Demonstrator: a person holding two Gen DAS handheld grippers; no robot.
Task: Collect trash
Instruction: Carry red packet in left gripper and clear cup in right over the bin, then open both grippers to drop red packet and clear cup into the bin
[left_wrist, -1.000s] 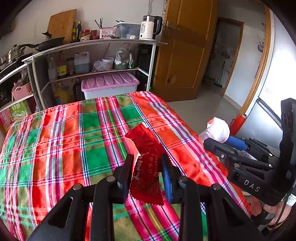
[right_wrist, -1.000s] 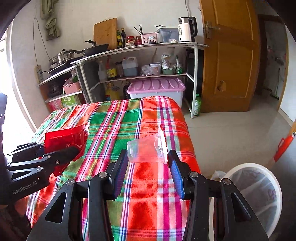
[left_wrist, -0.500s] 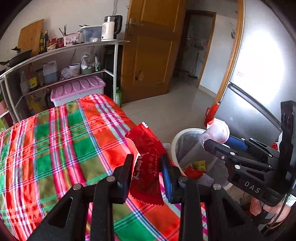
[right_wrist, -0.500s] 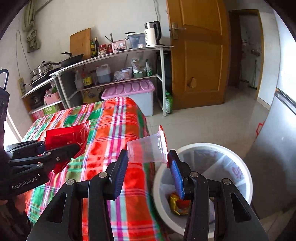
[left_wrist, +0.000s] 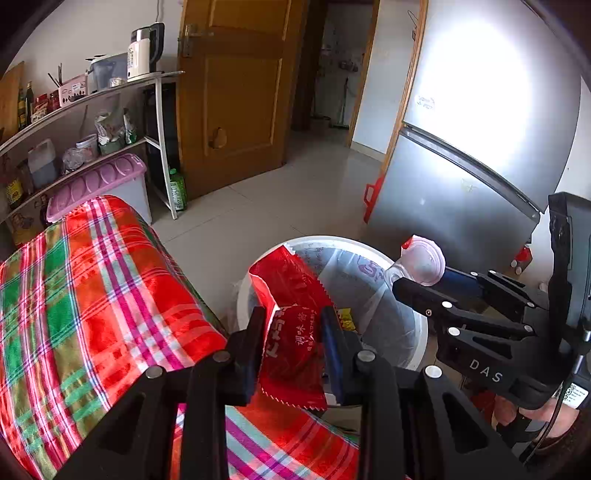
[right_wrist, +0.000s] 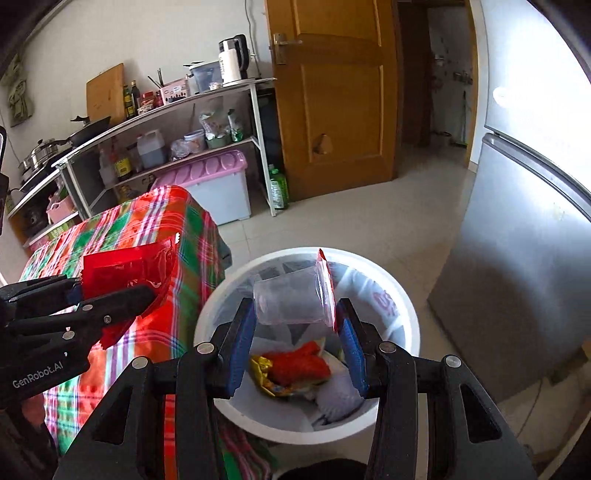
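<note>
My left gripper (left_wrist: 293, 328) is shut on a red snack wrapper (left_wrist: 291, 325), held over the table's right edge beside the white trash bin (left_wrist: 417, 354). My right gripper (right_wrist: 295, 317) is shut on a clear plastic cup (right_wrist: 291, 299) with a red-edged lid, held above the bin's opening (right_wrist: 406, 299). The bin is lined with a bag and holds red and yellow wrappers (right_wrist: 291, 369). The left gripper with the wrapper (right_wrist: 125, 269) shows in the right wrist view; the right gripper with the cup (left_wrist: 421, 262) shows in the left wrist view.
The table with a red and green plaid cloth (left_wrist: 74, 295) stands left of the bin. A grey fridge (right_wrist: 524, 221) is on the right, a wooden door (right_wrist: 340, 92) behind. A metal shelf (right_wrist: 177, 110) and a pink-lidded box (right_wrist: 210, 173) stand at the back.
Both grippers have swung right from over the table to the bin, still holding the wrapper and the cup. The cup now hangs over the bin's opening.
</note>
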